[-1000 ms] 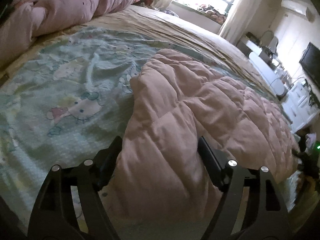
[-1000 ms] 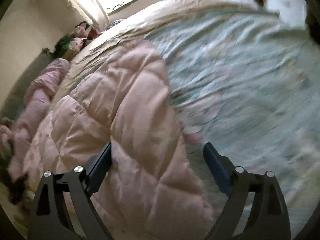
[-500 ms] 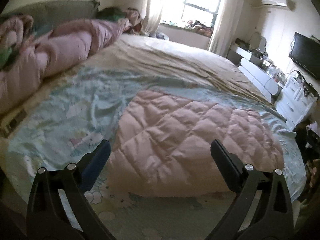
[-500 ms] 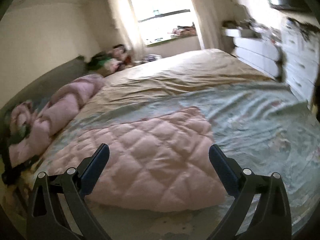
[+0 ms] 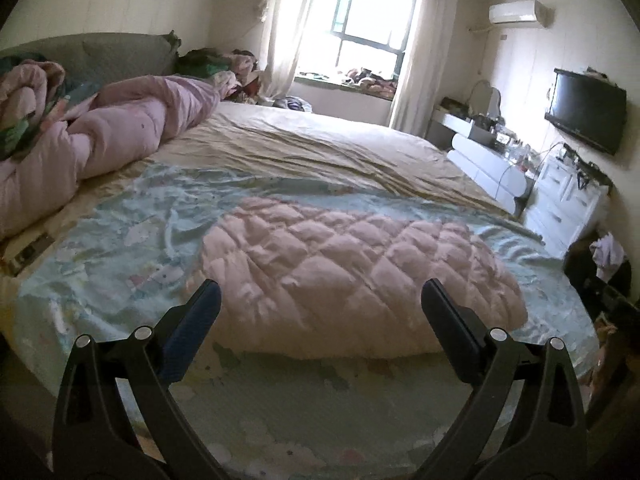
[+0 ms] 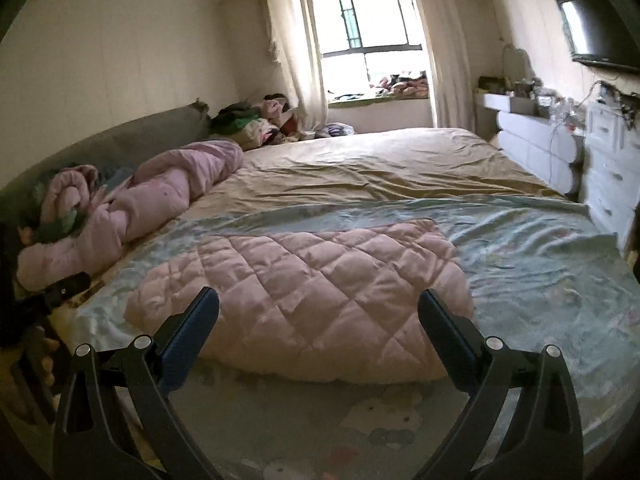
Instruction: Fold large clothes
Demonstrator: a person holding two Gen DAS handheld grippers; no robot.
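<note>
Looks basically done: pink quilted puffy coat (image 5: pixel 352 276) folded into a flat bundle, lying mid-frame on the pale blue cartoon-print sheet (image 5: pixel 120 248). Left gripper (image 5: pixel 320 312) and right gripper (image 6: pixel 318 314) both spread wide, holding nothing, hovering clear of it. Maybe 1 final tidy left.

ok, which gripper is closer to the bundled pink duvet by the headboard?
Left. Left gripper hovers toward the bundled pink duvet end of the bed; right gripper hovers further toward the dresser.
</note>
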